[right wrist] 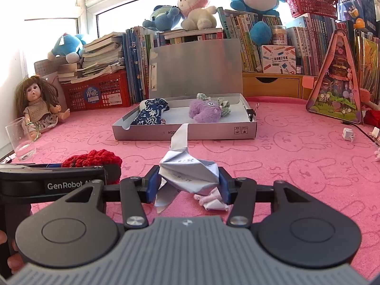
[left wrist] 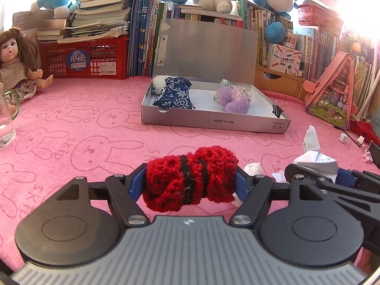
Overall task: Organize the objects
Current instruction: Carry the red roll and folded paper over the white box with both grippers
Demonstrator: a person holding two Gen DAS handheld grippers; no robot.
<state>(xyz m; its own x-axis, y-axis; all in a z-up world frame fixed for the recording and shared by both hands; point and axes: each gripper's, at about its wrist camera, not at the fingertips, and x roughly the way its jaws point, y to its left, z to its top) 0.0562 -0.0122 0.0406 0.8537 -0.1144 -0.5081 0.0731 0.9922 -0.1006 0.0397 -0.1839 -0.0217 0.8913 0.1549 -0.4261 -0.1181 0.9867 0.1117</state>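
Here, in the left wrist view, the left gripper (left wrist: 191, 181) has its blue fingers (left wrist: 135, 184) clenched on a red knit roll (left wrist: 190, 178), one pad on each end. The roll lies crosswise between the fingers, bound by two black bands, over the pink counter (left wrist: 78, 128). Ahead, an open silver box (left wrist: 213, 118) sits toward the counter's far edge, its lid upright. Inside lie a blue floral pouch (left wrist: 174, 93) at the left end and a purple plush (left wrist: 234, 97) toward the right; a black clip (left wrist: 277, 111) is on the right wall. The right gripper (left wrist: 315, 171) shows just beside, at the right, with white paper (left wrist: 313, 156) in it.

In the right wrist view, the right gripper (right wrist: 188, 182) grasps a folded paper crane (right wrist: 187, 166) between its fingers (right wrist: 153, 185), the body pinched from both sides and the neck rising forward above them. Crumpled scraps (right wrist: 213, 200) lie on the counter (right wrist: 296, 154) beneath. The roll (right wrist: 95, 160) and left gripper (right wrist: 71, 175) sit just to the left. The box (right wrist: 185, 130) stands ahead, with pouch (right wrist: 152, 112) and plush (right wrist: 205, 112) inside. A glass (right wrist: 20, 139) and a doll (right wrist: 39, 104) are by the counter's far left corner.
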